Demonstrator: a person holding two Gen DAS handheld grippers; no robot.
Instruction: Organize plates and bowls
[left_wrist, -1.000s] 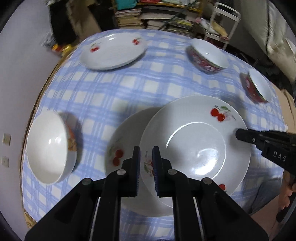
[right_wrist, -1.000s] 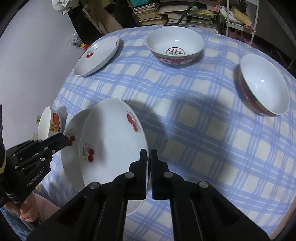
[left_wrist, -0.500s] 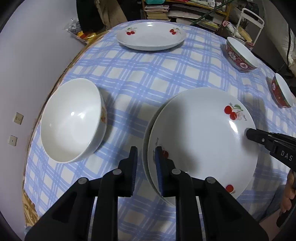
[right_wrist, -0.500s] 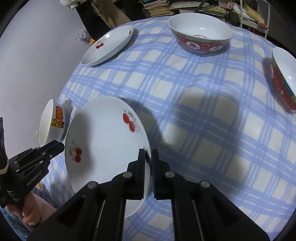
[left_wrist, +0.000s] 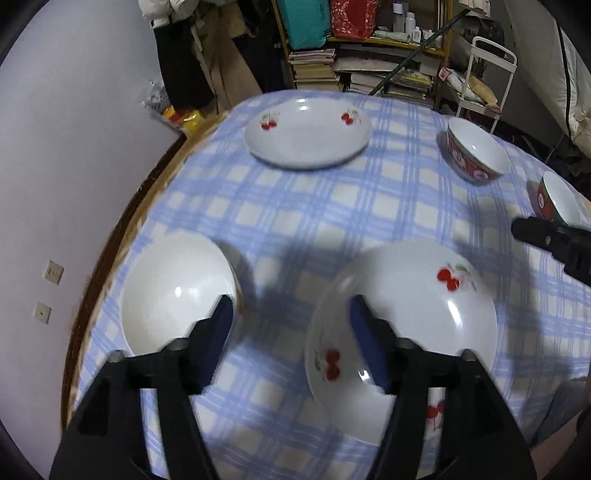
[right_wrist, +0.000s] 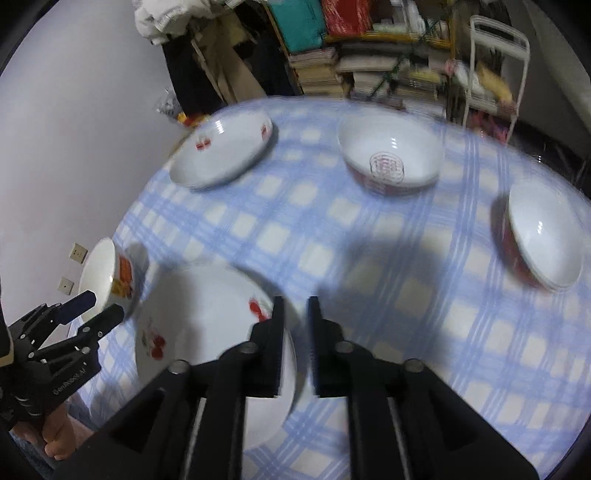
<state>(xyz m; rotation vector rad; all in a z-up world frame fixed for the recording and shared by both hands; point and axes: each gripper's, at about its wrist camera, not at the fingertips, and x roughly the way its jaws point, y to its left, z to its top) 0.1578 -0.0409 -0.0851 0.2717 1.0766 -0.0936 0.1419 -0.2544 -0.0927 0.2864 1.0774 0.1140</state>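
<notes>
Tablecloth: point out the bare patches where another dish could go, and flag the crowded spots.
The widest bare stretch of tablecloth lies mid-table, bordered by the far cherry plate, two red-patterned bowls and the near stacked plates. It is crowded at the near-left edge, where the white bowl sits close beside the stack.

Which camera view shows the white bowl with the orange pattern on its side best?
The left wrist view: the white bowl sits close, its whole inside open to the lens, one fingertip overlapping its rim. The right wrist view catches it small, edge-on at the left, yet only there the orange pattern shows.
</notes>
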